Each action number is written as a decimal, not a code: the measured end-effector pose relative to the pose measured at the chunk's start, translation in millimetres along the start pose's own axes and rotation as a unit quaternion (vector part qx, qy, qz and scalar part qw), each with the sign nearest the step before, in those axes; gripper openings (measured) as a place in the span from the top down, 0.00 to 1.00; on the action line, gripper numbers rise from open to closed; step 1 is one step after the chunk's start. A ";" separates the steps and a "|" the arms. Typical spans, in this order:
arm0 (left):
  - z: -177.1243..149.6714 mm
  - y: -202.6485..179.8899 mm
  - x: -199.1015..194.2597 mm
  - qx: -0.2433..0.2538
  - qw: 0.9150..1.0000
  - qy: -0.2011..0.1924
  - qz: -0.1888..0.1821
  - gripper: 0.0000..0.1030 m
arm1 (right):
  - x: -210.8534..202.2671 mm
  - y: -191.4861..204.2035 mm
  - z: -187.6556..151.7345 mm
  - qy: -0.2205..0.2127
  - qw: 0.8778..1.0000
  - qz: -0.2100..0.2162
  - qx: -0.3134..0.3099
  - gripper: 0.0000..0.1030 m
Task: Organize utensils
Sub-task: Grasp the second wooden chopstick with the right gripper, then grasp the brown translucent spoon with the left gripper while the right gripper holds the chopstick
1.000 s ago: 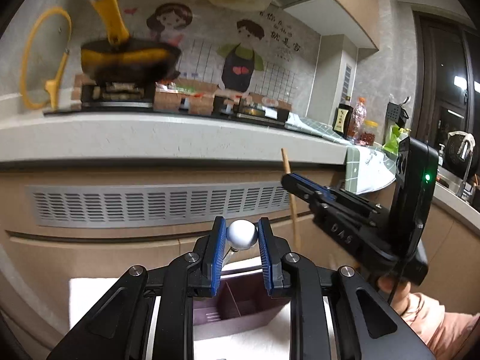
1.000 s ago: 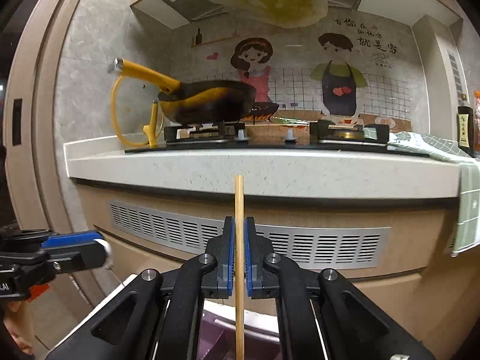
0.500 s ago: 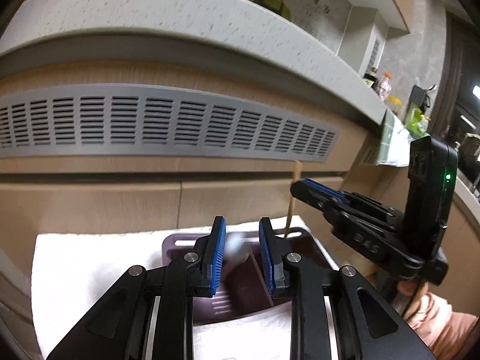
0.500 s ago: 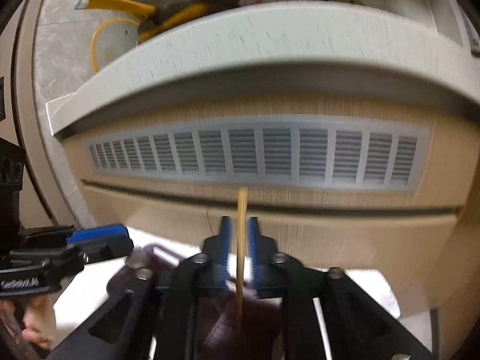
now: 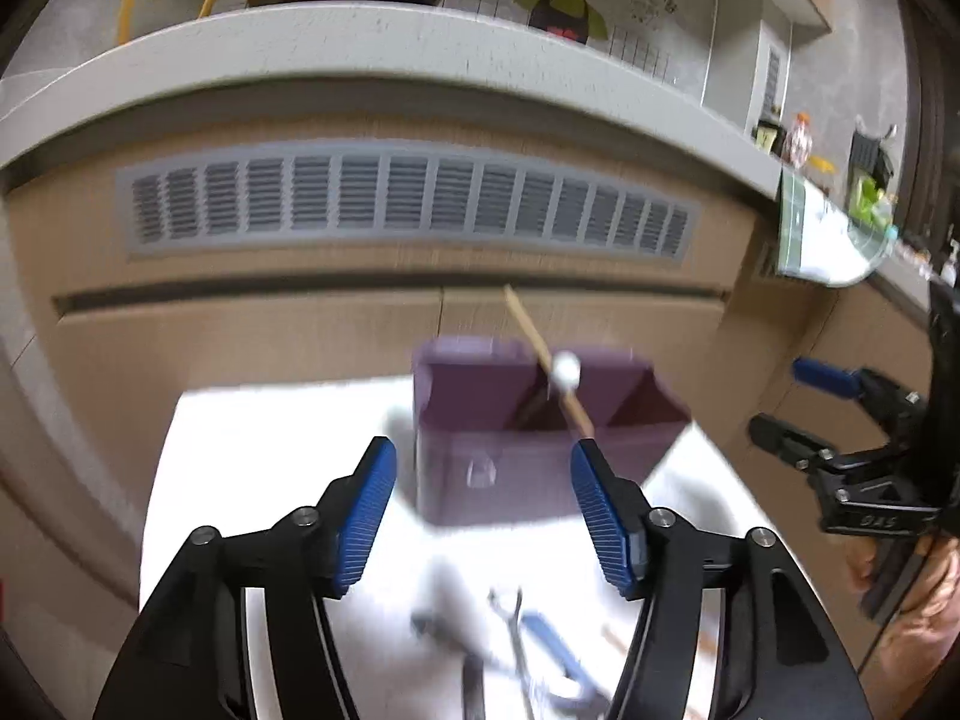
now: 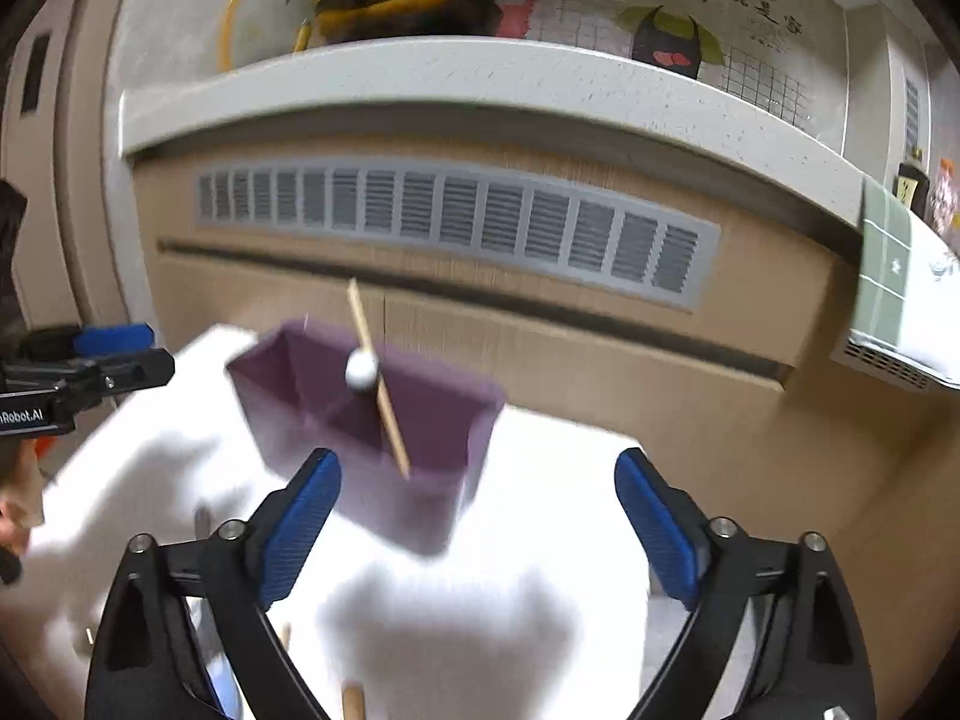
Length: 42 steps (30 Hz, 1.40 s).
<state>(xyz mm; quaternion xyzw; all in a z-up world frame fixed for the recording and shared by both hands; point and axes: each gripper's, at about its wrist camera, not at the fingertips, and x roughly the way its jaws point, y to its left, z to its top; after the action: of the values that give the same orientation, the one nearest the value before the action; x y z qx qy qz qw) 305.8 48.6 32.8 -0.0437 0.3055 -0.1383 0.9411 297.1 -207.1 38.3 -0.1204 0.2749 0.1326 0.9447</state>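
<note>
A purple utensil holder (image 5: 528, 438) stands on a white cloth (image 5: 270, 450); it also shows in the right wrist view (image 6: 372, 444). A wooden chopstick (image 5: 543, 354) and a white-balled utensil (image 5: 566, 367) stand tilted in it, also seen in the right wrist view as the chopstick (image 6: 378, 384) and the ball (image 6: 362, 369). My left gripper (image 5: 483, 504) is open and empty, just short of the holder. My right gripper (image 6: 477, 516) is open and empty, above the cloth near the holder. Several loose utensils (image 5: 528, 654) lie on the cloth under the left gripper.
A beige cabinet front with a grey vent grille (image 5: 408, 204) rises behind the cloth, under a white counter (image 5: 360, 42). A yellow-handled pan (image 6: 390, 12) sits on the counter. A green checked towel (image 6: 894, 276) hangs at the right. A chopstick end (image 6: 353, 699) shows at the bottom.
Both grippers opened, letting go of the white-balled utensil and the chopstick, which now stand in the holder. Both grippers drew back from the holder.
</note>
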 end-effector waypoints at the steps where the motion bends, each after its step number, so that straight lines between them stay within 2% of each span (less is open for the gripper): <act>1: -11.6 -1.9 -3.4 0.000 1.000 0.010 0.008 0.40 | -3.0 2.5 -6.0 0.007 1.000 -0.001 -0.006 0.06; 3: -31.8 -4.1 -10.5 -0.005 1.000 0.029 0.010 0.40 | -10.1 11.7 -25.9 0.026 0.999 0.004 -0.024 0.01; 8: -73.4 -7.3 -31.7 -0.018 0.998 0.056 0.014 0.33 | -19.2 26.0 -63.2 0.083 0.995 0.028 -0.037 0.01; 11: -96.4 -10.7 -44.1 -0.018 0.997 0.070 0.021 0.32 | -25.3 28.8 -86.7 0.102 0.992 0.067 -0.034 0.04; 13: -111.0 -9.3 -51.5 -0.023 0.996 0.080 0.023 0.32 | -23.8 33.0 -100.0 0.120 0.987 0.105 -0.027 0.30; 14: -116.4 -6.5 -54.6 -0.027 0.996 0.083 0.023 0.31 | -21.4 35.6 -105.8 0.135 0.984 0.117 -0.023 0.59; 15: -120.7 -5.6 -56.5 -0.031 0.995 0.087 0.021 0.31 | -17.6 37.8 -110.7 0.152 0.980 0.125 -0.021 0.76; 19: -133.5 -1.2 -61.3 -0.051 0.994 0.097 0.015 0.31 | -4.3 41.7 -118.3 0.184 0.970 0.157 -0.005 0.78; 25: -140.0 4.7 -61.2 -0.061 0.992 0.108 0.018 0.30 | 11.1 47.2 -116.0 0.198 0.970 0.139 -0.007 0.79; 31: -140.2 9.9 -58.9 -0.069 0.992 0.108 0.019 0.30 | 5.1 60.7 -106.5 0.192 0.963 0.191 0.015 0.79; 35: -141.6 9.8 -58.7 -0.066 0.991 0.112 0.020 0.30 | 15.7 79.6 -110.5 0.200 0.965 0.168 -0.007 0.83; 37: -142.5 8.9 -60.4 -0.061 0.992 0.112 0.020 0.30 | 25.1 82.1 -114.0 0.213 0.963 0.168 -0.002 0.84; 38: -143.1 8.6 -60.8 -0.059 0.992 0.112 0.021 0.30 | 26.4 82.1 -114.3 0.210 0.963 0.169 0.000 0.87; 39: -143.8 8.1 -60.9 -0.056 0.992 0.113 0.023 0.29 | 26.0 83.6 -113.6 0.209 0.963 0.168 -0.005 0.94; 42: -146.2 4.8 -60.6 -0.051 0.992 0.115 0.024 0.28 | 22.0 85.5 -111.7 0.208 0.965 0.156 -0.014 0.95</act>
<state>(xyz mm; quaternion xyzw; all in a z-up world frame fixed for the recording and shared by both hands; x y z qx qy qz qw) 174.1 70.9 -52.2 -0.0684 0.4196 -0.1040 0.8991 233.5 -156.6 -78.7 -0.1148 0.4790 0.2538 0.8324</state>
